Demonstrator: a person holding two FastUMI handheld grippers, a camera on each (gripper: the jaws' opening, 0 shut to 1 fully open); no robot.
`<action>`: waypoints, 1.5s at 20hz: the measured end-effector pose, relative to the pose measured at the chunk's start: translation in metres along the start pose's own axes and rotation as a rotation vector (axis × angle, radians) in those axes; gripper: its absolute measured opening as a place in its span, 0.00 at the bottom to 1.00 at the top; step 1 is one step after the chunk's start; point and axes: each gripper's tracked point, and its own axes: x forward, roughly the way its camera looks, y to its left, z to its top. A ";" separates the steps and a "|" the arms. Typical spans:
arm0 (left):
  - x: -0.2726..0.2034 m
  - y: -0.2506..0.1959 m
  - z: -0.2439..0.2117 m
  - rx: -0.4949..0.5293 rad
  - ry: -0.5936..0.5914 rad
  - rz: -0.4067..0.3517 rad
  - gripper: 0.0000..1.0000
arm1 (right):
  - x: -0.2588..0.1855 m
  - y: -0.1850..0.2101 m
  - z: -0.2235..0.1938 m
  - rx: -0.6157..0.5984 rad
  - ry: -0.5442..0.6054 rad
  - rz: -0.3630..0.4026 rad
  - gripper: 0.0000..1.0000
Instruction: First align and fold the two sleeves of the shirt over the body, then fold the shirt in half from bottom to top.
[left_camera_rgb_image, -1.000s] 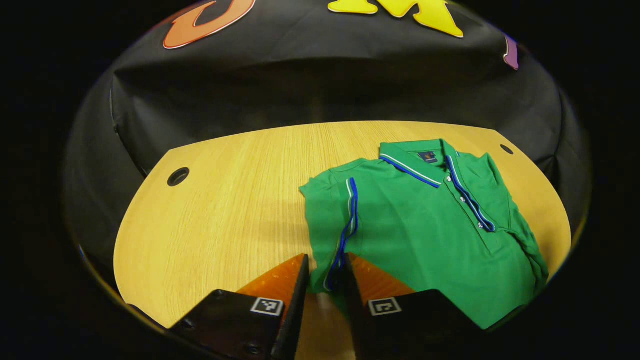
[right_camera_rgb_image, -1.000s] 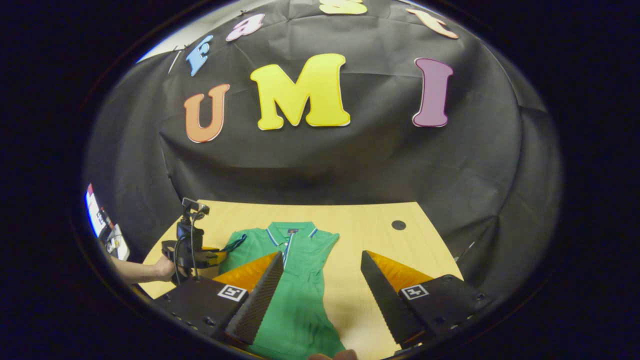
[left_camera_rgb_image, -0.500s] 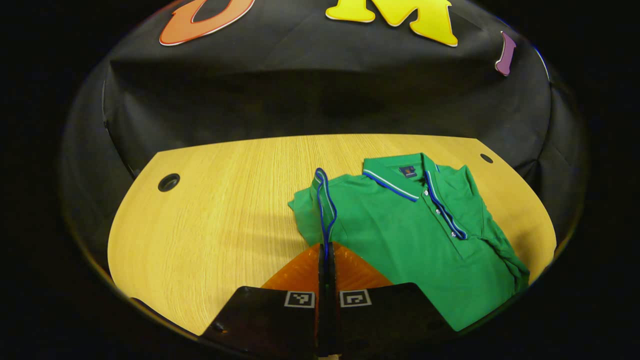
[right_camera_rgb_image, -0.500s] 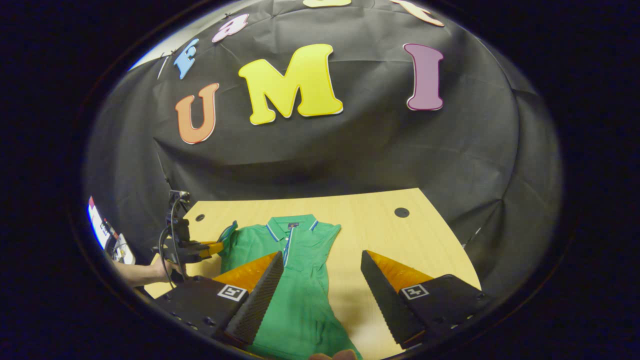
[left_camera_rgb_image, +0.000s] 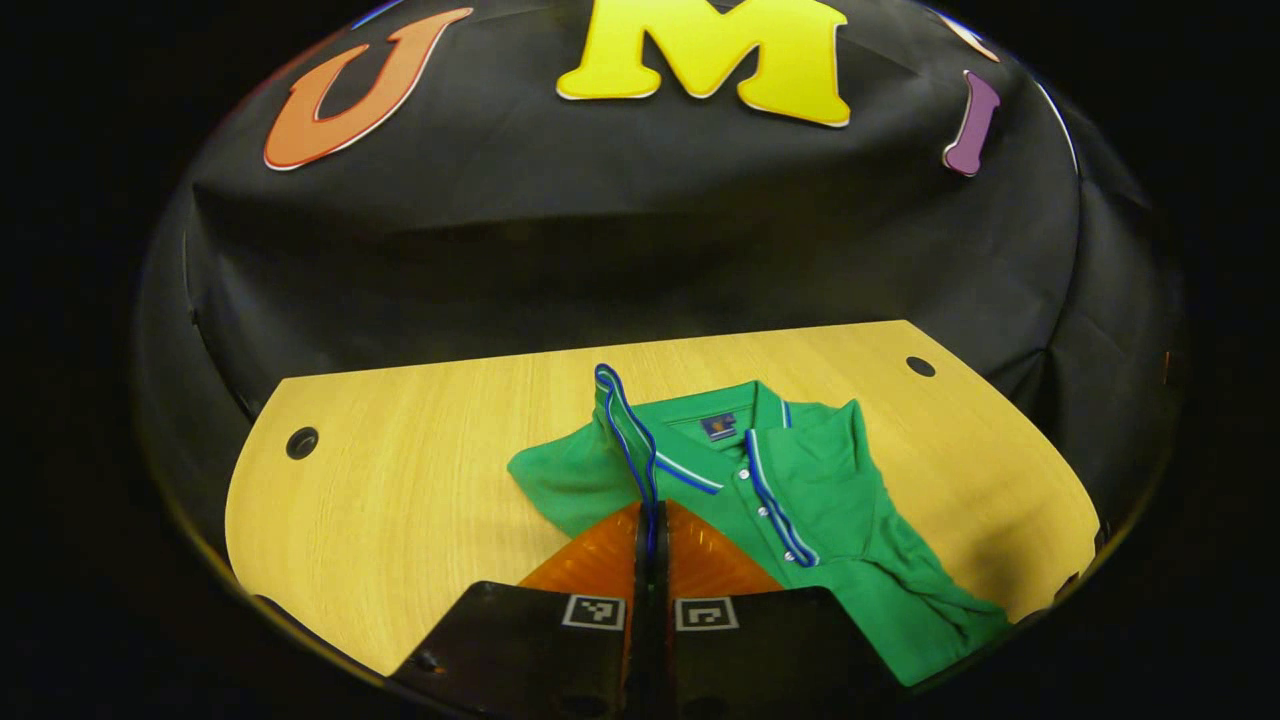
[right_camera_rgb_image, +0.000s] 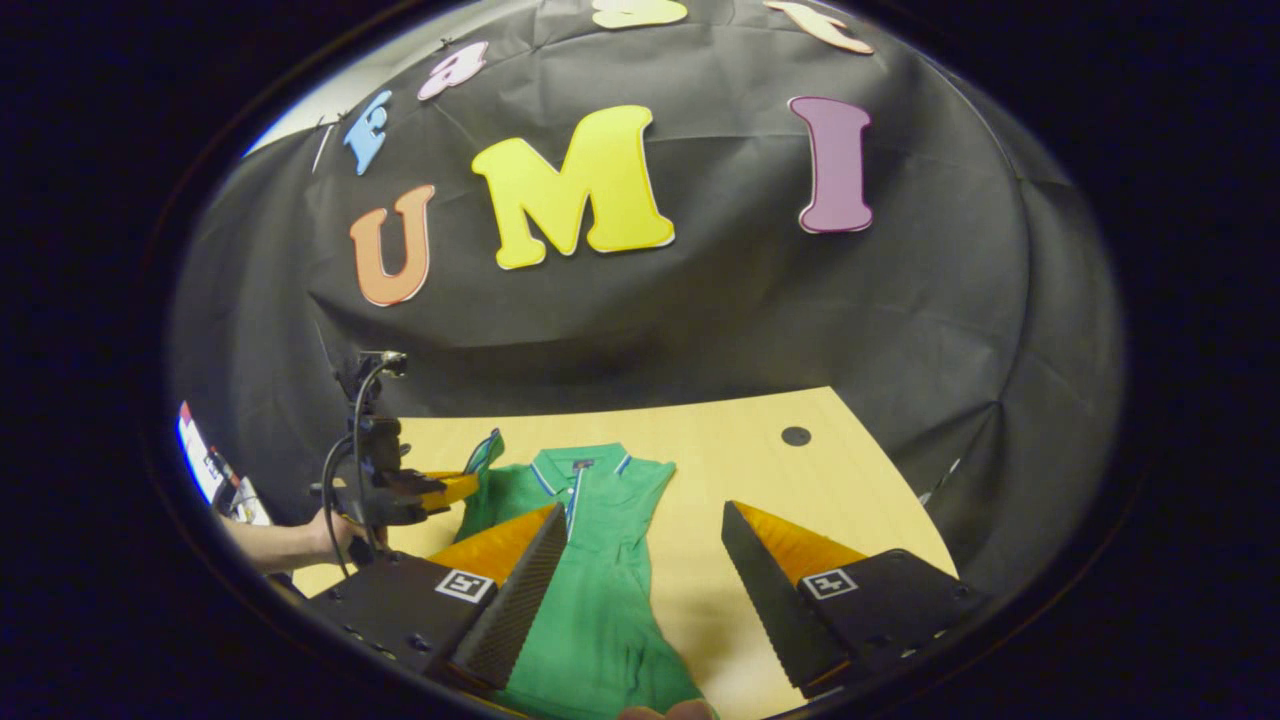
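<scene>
A green polo shirt (left_camera_rgb_image: 820, 520) with blue and white trim lies on the wooden table (left_camera_rgb_image: 400, 500), collar toward the far wall. My left gripper (left_camera_rgb_image: 650, 512) is shut on the shirt's left sleeve cuff (left_camera_rgb_image: 620, 420), which stands lifted above the shoulder. In the right gripper view the same shirt (right_camera_rgb_image: 600, 600) lies lengthwise, and the left gripper (right_camera_rgb_image: 455, 488) shows at its upper left with the raised sleeve (right_camera_rgb_image: 485, 455). My right gripper (right_camera_rgb_image: 645, 525) hovers open above the shirt's right side, nothing between its fingers. The right sleeve looks folded over the body.
Round cable holes sit in the table at the far left (left_camera_rgb_image: 301, 442) and far right (left_camera_rgb_image: 920, 366). A person's hand (right_camera_rgb_image: 325, 535) holds the left gripper at the table's left edge. Bare wood lies left of the shirt.
My left gripper closed on the left sleeve cuff and raised it off the table, lifting toward the collar. The right gripper stayed open and nearly still.
</scene>
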 end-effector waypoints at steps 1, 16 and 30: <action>0.003 -0.009 0.004 -0.003 -0.004 0.002 0.06 | -0.002 -0.006 0.000 -0.001 -0.004 -0.015 0.96; -0.114 -0.030 0.044 -0.106 -0.191 0.133 1.00 | -0.029 0.014 0.005 -0.064 -0.088 0.039 0.92; -0.248 -0.035 -0.031 -0.142 -0.212 0.174 1.00 | -0.077 0.004 -0.063 -0.199 -0.057 0.026 0.96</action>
